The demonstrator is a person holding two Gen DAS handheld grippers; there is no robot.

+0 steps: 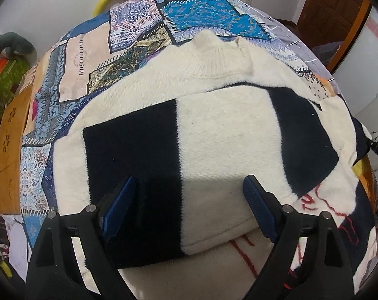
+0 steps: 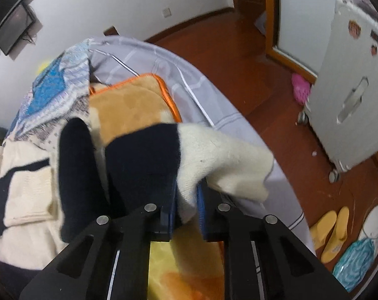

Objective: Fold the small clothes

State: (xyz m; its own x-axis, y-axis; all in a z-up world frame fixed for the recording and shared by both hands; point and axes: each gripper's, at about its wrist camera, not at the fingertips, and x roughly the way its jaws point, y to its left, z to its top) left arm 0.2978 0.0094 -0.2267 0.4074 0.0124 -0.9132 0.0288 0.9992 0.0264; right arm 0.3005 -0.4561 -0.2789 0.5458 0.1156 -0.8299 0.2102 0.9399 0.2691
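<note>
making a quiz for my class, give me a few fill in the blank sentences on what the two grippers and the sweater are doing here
1. The right gripper is shut on the sweater's ____.
2. The left gripper is ____, gripping nothing, above the folded sweater.
3. The sweater is cream with blocks of ____.
4. On the floor near the bed lies a pair of ____ slippers.

Missing words: sleeve; open; black; yellow

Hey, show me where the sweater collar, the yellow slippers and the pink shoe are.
sweater collar [image 1: 221, 57]: left wrist view, on the ribbed cream neckband.
yellow slippers [image 2: 332, 232]: right wrist view, on the nearer slipper's upper.
pink shoe [image 2: 300, 90]: right wrist view, on its top.
</note>
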